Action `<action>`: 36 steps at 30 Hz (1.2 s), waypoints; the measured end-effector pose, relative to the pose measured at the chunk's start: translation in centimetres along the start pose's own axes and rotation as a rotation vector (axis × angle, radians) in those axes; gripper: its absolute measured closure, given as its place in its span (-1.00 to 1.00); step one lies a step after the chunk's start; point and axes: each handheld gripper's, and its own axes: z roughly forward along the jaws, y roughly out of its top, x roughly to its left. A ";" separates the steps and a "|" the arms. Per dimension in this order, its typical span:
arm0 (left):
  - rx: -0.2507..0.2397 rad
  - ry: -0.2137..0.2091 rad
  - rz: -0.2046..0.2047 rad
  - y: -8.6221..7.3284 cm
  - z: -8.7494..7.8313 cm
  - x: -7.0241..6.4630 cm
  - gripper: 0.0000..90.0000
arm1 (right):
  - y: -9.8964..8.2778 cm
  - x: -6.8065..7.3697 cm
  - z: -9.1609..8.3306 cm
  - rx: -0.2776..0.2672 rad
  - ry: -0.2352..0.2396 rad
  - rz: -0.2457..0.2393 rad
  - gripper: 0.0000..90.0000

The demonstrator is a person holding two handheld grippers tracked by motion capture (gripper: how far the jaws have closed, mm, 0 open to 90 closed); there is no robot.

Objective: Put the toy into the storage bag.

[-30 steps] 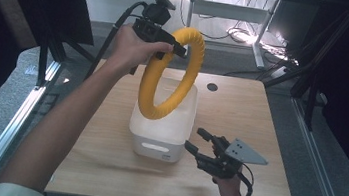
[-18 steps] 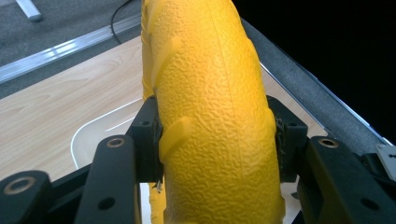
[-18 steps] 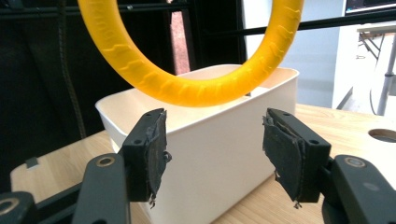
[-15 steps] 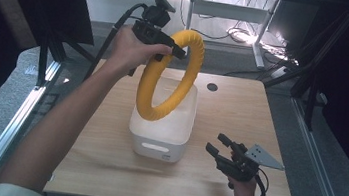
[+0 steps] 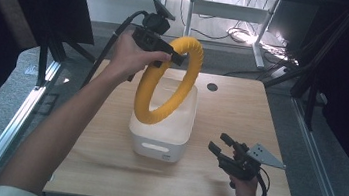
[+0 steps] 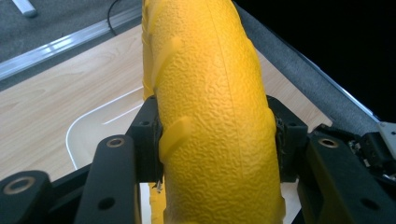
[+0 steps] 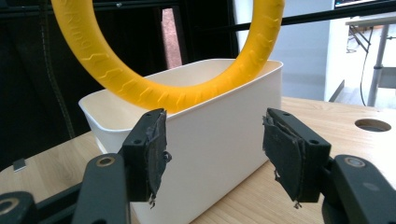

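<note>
your left gripper point(image 5: 175, 58) is clenched on the top of the yellow ring point(image 5: 167, 82), held upright above the white bin point(image 5: 163, 134). lower it straight so its bottom clears the rim. at right, your right gripper point(image 5: 221, 144) rests released beside the bin, apart from the table hole point(image 5: 212, 87).

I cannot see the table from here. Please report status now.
Left gripper shut on ring, upright, low end in bin. Right gripper open, beside bin, holding nothing. Nothing in the way.
</note>
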 end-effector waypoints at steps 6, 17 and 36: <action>0.029 -0.008 0.006 -1.1 1.4 0.4 0.08 | -0.3 -0.3 0.0 0.011 -0.012 0.017 -0.14; 0.112 -0.034 0.014 -3.3 5.1 1.5 0.08 | -0.5 -0.5 0.1 0.022 -0.027 0.025 -0.15; 0.081 -0.076 0.001 -4.5 6.2 2.3 -0.07 | -1.0 -1.1 -0.2 0.025 -0.050 0.037 -0.15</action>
